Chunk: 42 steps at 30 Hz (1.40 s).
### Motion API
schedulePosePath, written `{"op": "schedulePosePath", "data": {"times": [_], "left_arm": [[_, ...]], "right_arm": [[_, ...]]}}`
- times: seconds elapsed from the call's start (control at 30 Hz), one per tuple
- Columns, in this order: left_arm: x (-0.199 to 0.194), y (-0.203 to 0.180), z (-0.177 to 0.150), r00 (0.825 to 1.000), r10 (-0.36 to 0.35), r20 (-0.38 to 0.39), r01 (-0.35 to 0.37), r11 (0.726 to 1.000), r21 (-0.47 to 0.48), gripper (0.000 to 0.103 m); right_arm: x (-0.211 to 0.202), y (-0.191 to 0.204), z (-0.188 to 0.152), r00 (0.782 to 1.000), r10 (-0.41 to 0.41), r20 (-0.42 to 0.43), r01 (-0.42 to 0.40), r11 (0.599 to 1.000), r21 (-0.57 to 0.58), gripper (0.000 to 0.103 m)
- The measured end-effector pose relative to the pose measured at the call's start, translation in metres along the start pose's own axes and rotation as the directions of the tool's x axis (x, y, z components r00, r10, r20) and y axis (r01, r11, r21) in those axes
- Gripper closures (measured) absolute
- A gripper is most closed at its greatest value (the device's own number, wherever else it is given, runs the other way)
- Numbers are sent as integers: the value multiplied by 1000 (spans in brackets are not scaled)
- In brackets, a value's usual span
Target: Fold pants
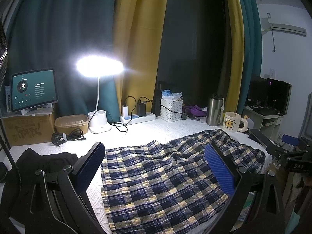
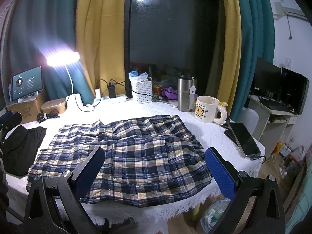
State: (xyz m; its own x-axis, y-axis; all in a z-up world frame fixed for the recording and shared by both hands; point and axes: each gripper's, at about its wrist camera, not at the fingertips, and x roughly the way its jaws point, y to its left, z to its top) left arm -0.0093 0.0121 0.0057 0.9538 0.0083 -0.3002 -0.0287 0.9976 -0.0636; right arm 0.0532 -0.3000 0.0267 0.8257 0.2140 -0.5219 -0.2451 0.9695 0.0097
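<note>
Plaid pants (image 2: 124,156) lie spread on tabletop (image 2: 214,134); my left tongs (image 1: 156,167) and right tongs (image 2: 156,167) both gape wide, empty.

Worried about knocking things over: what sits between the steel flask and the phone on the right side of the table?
The cartoon mug stands between the steel flask and the phone; the right wrist view shows it best.

Crinkled plaid cloth pants (image 2: 124,152), brushed-metal tumbler (image 2: 184,94), glossy ceramic mug (image 2: 206,109)

Home bedroom, curtains (image 2: 91,39), desk lamp (image 1: 99,69), mug (image 2: 206,109)
</note>
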Motion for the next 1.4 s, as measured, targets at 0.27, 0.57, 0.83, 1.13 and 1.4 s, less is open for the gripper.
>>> {"op": "schedulePosePath", "data": {"times": [0.27, 0.57, 0.83, 1.13, 1.4], "left_arm": [[0, 0, 0, 1000, -1, 0, 1, 1000, -1, 2], [0, -2, 2, 1000, -3, 2, 3, 1000, 2, 2], [12, -3, 5, 1000, -6, -9, 6, 1000, 7, 2], [36, 1, 5, 999, -5, -54, 6, 1000, 13, 2], [64, 7, 6, 994, 7, -106, -6, 1000, 8, 2]], "right_arm": [[0, 0, 0, 1000, 0, 0, 0, 1000, -1, 0], [2, 1, -1, 1000, 0, -1, 0, 1000, -1, 0], [12, 6, 4, 1000, 6, -25, -6, 1000, -6, 0], [48, 1, 6, 997, 17, -71, -17, 1000, 0, 0], [77, -3, 12, 993, 16, -117, -15, 1000, 2, 0]]}}
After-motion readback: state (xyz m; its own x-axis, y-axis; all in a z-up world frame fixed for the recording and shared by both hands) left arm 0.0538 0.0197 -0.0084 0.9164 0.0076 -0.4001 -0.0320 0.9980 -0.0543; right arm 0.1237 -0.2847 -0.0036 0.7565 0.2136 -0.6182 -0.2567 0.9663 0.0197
